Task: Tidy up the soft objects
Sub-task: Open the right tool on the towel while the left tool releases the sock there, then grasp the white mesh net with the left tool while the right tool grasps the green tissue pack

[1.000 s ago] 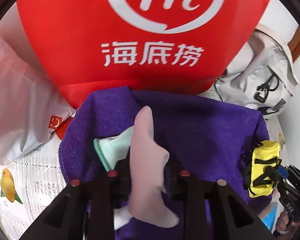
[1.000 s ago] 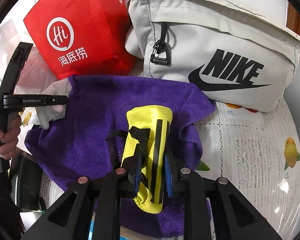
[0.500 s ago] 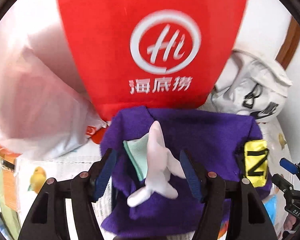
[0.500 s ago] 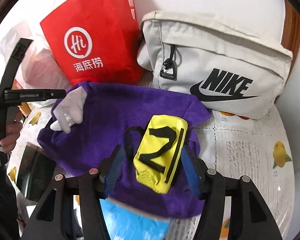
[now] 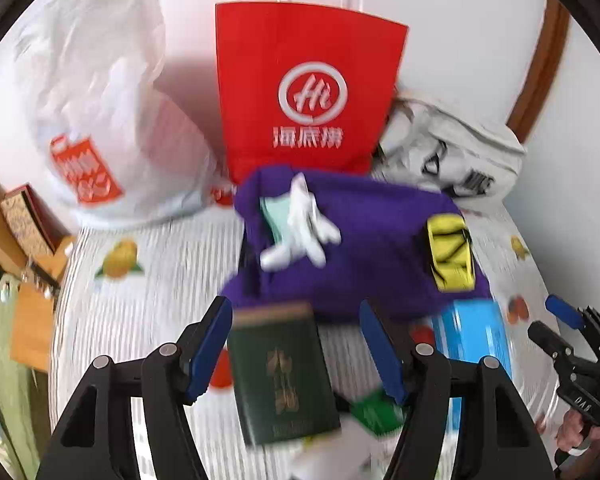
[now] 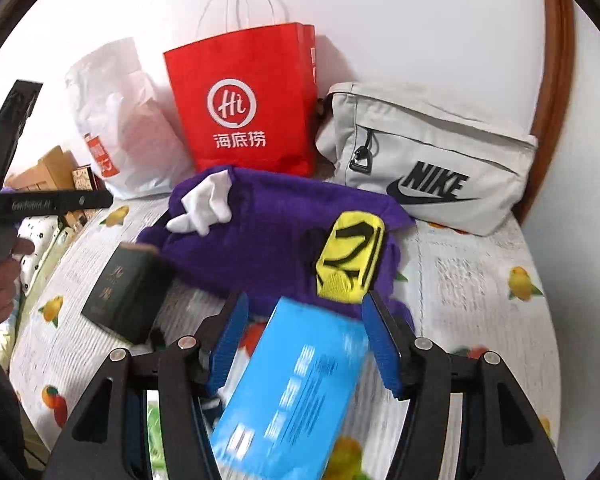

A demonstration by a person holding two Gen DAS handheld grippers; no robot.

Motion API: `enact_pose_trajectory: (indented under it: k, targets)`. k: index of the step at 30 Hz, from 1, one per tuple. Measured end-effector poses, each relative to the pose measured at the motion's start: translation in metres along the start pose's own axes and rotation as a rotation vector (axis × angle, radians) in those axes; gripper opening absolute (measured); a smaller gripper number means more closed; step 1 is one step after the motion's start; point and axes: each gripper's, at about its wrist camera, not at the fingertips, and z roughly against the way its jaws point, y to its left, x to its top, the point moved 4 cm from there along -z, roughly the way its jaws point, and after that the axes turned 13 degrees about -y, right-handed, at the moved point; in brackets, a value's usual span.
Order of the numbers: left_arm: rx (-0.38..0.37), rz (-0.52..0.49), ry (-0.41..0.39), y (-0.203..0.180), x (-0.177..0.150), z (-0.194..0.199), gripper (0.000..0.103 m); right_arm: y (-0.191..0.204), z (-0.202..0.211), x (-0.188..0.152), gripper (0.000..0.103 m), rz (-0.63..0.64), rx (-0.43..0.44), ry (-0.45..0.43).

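Soft items are already gathered on the purple towel (image 6: 268, 240): the white sock (image 5: 300, 220) with a mint-green piece (image 5: 272, 216) under it sits on the towel's left part, and the yellow pouch (image 6: 350, 260) sits on its right part, near the towel's front edge. Both look placed and let go, so the sorting step seems mostly done; whether more soft things remain, can't tell. Hard items stay off the towel: a dark green booklet (image 5: 284, 372) in front of the towel's left side and a blue box (image 6: 296, 384) in front of its right side. Behind the towel stand a red paper bag (image 5: 308, 92), a white plastic bag (image 5: 104, 104) and a grey Nike bag (image 6: 432, 164), all on the fruit-print tabletop (image 6: 480, 280). Left tongs (image 5: 296, 344) are parted with nothing gripped, angled down, the booklet showing between the fingers but not pinched. Right tongs (image 6: 304, 340) likewise apart and empty, tilted down above the blue box. Frames are blurred.
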Motion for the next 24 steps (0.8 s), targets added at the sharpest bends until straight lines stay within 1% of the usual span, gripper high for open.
enact_pose_trajectory:
  k: [3, 5, 10, 12, 13, 16, 19, 22, 24]
  targets:
    - [-0.021, 0.019, 0.027, -0.002, -0.031, 0.016, 0.064, 0.009, 0.017, -0.014, 0.059, -0.034, 0.037, 0.028]
    - [-0.039, 0.028, 0.041, -0.005, -0.049, 0.022, 0.064, 0.015, 0.030, -0.025, 0.059, -0.034, 0.030, 0.030]
    - [-0.062, 0.039, 0.092, -0.012, -0.100, 0.033, 0.064, 0.026, 0.055, -0.050, 0.059, -0.049, 0.046, 0.049]
    - [-0.075, 0.039, 0.113, -0.016, -0.119, 0.034, 0.065, 0.028, 0.065, -0.060, 0.063, -0.047, 0.037, 0.043]
    - [-0.078, 0.043, 0.124, -0.017, -0.131, 0.033, 0.068, 0.030, 0.071, -0.066, 0.063, -0.048, 0.030, 0.041]
    - [-0.115, 0.048, 0.142, -0.021, -0.158, 0.032, 0.073, 0.031, 0.079, -0.079, 0.063, -0.066, 0.044, 0.044]
    - [-0.147, 0.043, 0.164, -0.025, -0.179, 0.029, 0.074, 0.032, 0.083, -0.093, 0.063, -0.070, 0.051, 0.056]
    - [-0.145, 0.004, 0.186, -0.034, -0.193, 0.025, 0.074, 0.032, 0.085, -0.107, 0.063, -0.069, 0.051, 0.062]
    - [-0.159, -0.020, 0.198, -0.040, -0.200, 0.022, 0.076, 0.031, 0.086, -0.116, 0.063, -0.082, 0.048, 0.080]
